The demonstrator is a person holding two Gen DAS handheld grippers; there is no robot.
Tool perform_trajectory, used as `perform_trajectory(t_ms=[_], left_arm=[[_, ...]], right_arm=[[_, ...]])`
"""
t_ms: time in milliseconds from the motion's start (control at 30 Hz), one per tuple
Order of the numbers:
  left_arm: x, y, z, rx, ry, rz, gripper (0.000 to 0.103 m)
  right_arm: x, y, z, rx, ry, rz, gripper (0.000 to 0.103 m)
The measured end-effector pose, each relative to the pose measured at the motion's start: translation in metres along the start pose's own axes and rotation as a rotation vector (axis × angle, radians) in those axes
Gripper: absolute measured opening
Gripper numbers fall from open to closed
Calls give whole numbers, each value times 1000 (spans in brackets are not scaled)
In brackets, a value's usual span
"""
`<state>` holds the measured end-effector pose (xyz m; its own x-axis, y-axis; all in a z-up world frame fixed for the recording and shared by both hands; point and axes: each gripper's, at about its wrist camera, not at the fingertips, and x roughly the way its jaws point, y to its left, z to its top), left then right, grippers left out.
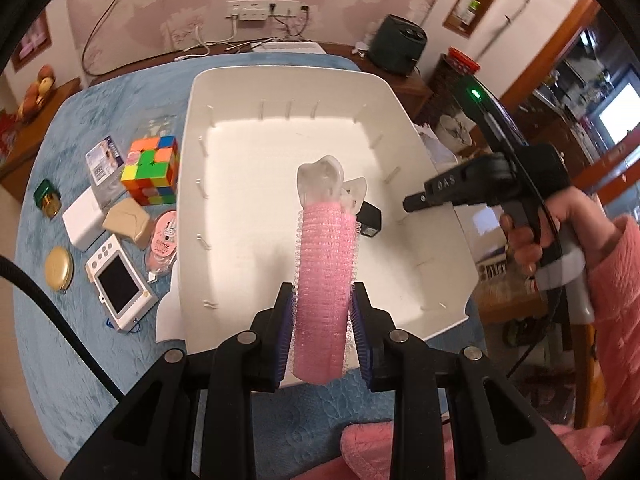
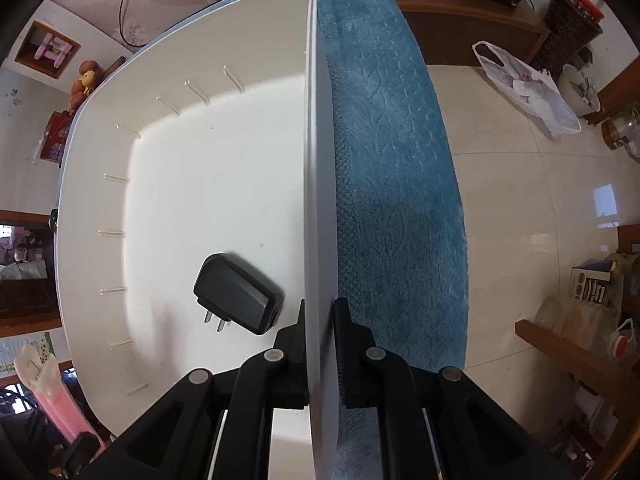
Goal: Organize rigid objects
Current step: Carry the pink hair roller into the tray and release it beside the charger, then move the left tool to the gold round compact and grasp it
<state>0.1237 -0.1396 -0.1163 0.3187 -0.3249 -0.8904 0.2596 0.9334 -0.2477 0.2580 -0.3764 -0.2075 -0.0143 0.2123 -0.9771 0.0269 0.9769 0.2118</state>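
Placing step: pink roller carried over the white bin.

Left claw [image 1: 322, 312] clamps the bristly pink hair roller [image 1: 324, 280] above the smooth white bin [image 1: 208, 92]; right claw [image 2: 320, 344] pinches the bin's thin wall, beside the matte black charger [image 2: 238, 292]. Next, likely: lower, release. Rubik's cube [image 1: 152, 170] waits on the blue-covered bench [image 1: 60, 200].

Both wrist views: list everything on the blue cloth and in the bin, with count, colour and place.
bin: 1, white, on the cloth, right wall clamped
charger: 1, black, inside bin near right wall
hair roller: 1, pink with clear clip, held over bin
cube: 1, multicoloured, left of bin
camera: 1, white, left of bin, near edge
white box: 1, left of cube
tan case: 1, beside white box
round tin: 1, gold, far left
cloth: 1, blue, under everything
left hand-held gripper: shut on roller
right hand-held gripper: shut on bin wall
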Motion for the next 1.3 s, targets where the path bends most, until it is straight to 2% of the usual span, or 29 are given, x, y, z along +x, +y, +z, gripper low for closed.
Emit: perform_trajectory(t_ms=[167,367,467,500,533,667,767,933,1133,1300], left_arm=[[-2,-4,-2,36,-4,24,32],[-9,1,-1,45,-37,34,37],[-11,7,0,40,-43,51,45],[-11,10,0,33,-44,58,51],[-12,14,0,22,-46,63,55],[-17,35,-1,-28,-48,84,58],[-22,56,-1,-82,-54,103,65],[-29,101,-2,-180,-55,149,66],[-28,160,-2,-303,-26,246,69],[-24,204,-1,-400,-8,261,70]], right_arm=[[1,-5,-1,16,5,6,10],[2,-6,-5,31,9,-2,9],[3,-7,-7,43,13,-3,9],[3,-7,-8,46,14,-5,9],[3,-7,-9,48,15,-6,9],[3,-7,-11,60,15,-15,9],[3,-6,-12,71,16,-24,9],[2,-2,-14,90,15,-47,8],[1,4,-19,110,17,-78,8],[1,8,-21,126,20,-107,8]])
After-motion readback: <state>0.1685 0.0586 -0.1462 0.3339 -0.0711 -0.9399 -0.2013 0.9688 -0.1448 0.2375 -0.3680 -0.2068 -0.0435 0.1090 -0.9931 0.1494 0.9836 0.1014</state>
